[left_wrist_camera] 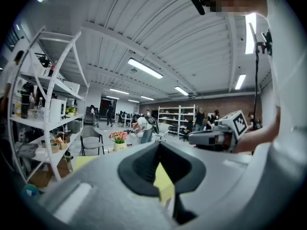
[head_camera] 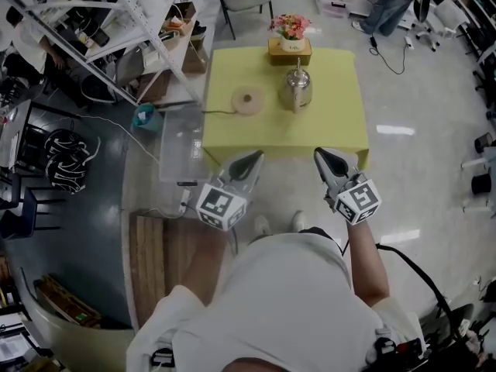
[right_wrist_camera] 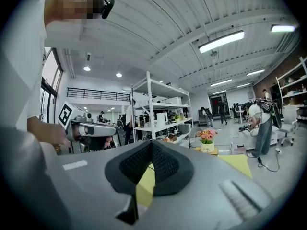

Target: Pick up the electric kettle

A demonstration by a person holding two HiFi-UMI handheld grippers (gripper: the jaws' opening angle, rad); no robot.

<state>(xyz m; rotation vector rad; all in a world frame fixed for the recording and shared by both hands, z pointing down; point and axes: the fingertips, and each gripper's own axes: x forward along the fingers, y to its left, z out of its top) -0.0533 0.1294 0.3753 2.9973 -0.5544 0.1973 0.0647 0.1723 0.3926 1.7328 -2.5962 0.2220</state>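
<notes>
In the head view, the electric kettle [head_camera: 296,88] stands upright on the yellow tabletop [head_camera: 333,130], just beside its round base [head_camera: 248,100] but off it, with a flower pot [head_camera: 291,31] behind. The left hand-held gripper [head_camera: 255,157] and the right hand-held gripper [head_camera: 322,156] hover short of the tabletop's near edge, well apart from the kettle. Neither holds it. That fits a reach towards the kettle as well as a kettle set down again after a lift.

The left gripper view shows what the head view cannot: its jaws meet at the tips, with nothing between them. The kettle is hidden behind the gripper's body here; only flowers, a shelf rack [left_wrist_camera: 48,123] and the other gripper show.

The right gripper view likewise shows jaws pressed together and empty, a strip of tabletop, and no kettle.
</notes>
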